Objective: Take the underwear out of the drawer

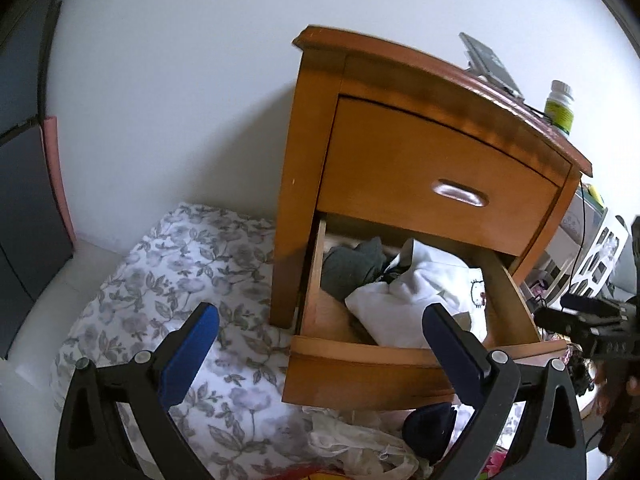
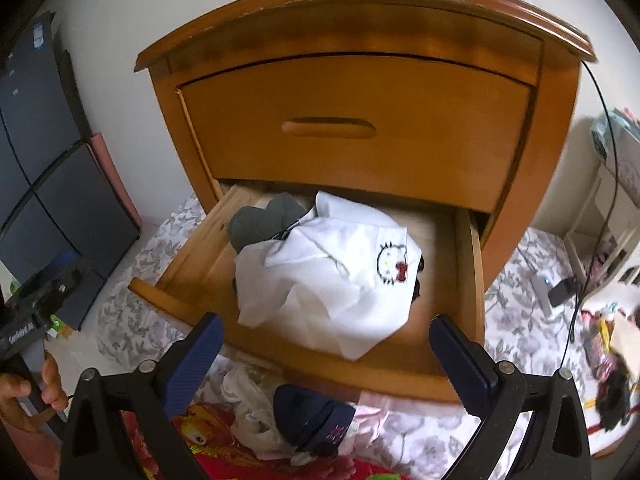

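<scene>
The lower drawer (image 2: 312,364) of a wooden nightstand (image 2: 360,92) stands pulled out. Inside lies a crumpled white garment with a cartoon cat print (image 2: 340,276) and a grey garment (image 2: 260,220) behind it. In the left wrist view the same drawer (image 1: 360,364) holds the white garment (image 1: 424,292) and the grey one (image 1: 352,268). My right gripper (image 2: 326,332) is open just in front of the drawer's front edge, nothing between its fingers. My left gripper (image 1: 320,320) is open too, lower left of the drawer. On the floor below the drawer lie a navy piece (image 2: 312,416) and whitish pieces (image 2: 248,400).
A floral sheet (image 1: 180,280) covers the floor. The upper drawer (image 2: 352,120) is closed. A bottle (image 1: 560,108) and a device (image 1: 492,64) sit on the nightstand top. Dark cabinets (image 2: 44,160) stand left; cables and clutter (image 2: 560,288) lie right. A hand (image 2: 36,392) holds the left gripper.
</scene>
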{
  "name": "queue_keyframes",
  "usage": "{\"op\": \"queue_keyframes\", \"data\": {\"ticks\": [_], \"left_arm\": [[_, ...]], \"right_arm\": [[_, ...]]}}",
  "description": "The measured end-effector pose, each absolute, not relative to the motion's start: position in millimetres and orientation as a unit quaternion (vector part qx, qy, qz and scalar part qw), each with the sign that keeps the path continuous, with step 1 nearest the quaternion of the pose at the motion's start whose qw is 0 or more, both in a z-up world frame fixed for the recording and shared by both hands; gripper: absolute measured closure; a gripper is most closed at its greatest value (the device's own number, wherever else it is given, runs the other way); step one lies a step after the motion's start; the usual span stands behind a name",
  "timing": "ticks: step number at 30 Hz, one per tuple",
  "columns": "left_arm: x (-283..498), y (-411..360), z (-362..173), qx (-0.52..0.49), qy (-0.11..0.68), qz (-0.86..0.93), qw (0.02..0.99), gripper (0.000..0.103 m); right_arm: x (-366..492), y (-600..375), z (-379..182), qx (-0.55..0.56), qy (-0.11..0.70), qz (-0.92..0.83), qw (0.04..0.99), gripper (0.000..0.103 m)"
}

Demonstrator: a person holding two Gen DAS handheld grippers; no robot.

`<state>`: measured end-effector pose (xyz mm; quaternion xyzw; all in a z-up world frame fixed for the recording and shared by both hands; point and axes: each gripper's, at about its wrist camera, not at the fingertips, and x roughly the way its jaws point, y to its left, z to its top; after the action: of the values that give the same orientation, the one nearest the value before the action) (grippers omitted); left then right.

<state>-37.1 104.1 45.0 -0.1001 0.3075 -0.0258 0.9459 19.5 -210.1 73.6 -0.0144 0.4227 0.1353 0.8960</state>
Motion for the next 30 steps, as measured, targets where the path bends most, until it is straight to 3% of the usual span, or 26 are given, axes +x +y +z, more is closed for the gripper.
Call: {"op": "queue_keyframes", "data": {"ticks": [16, 30], "left_arm": [[-28.3, 100.9, 21.8, -0.098, 0.346, -0.063, 0.931, 0.002], [-22.0, 100.3, 8.4, -0.096, 0.366, -0.07, 0.923, 0.002]], "right_arm": [[119.8, -203.6, 24.5, 0.02, 0.54, 0.101, 0.836, 0.0], [160.7, -178.4, 8.1, -0.119, 0.54, 0.08, 0.829, 0.0]]}}
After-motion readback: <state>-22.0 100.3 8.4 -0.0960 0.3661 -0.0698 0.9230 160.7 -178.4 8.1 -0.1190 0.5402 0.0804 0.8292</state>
